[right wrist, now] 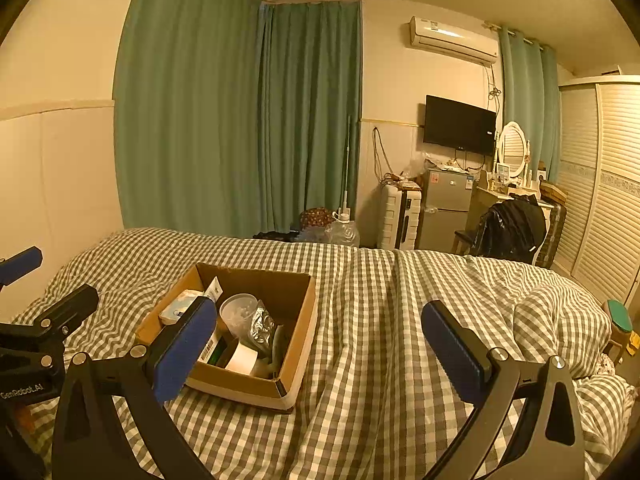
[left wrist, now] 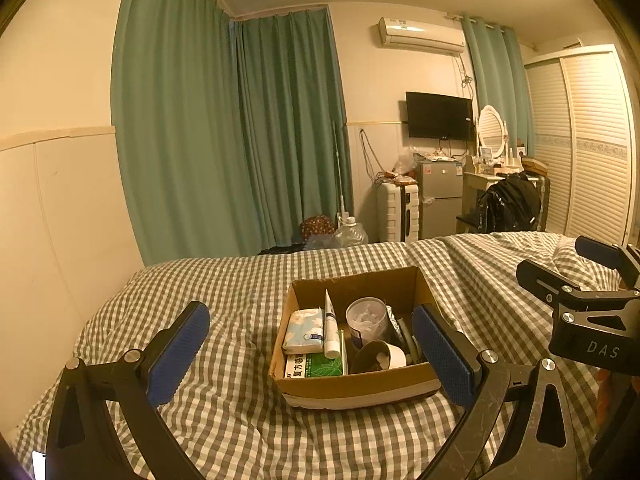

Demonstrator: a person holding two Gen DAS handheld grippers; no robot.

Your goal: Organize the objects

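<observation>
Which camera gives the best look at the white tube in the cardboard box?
The left wrist view: the white tube shows nearly whole, leaning between the tissue pack and the clear cup. In the right wrist view only its tip shows above the right gripper's finger.

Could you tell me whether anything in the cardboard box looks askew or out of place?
Mostly tidy. In the cardboard box, the paper cup lies tipped on its side at the front, and the white tube leans across the tissue pack. Nothing looks spilled.
</observation>
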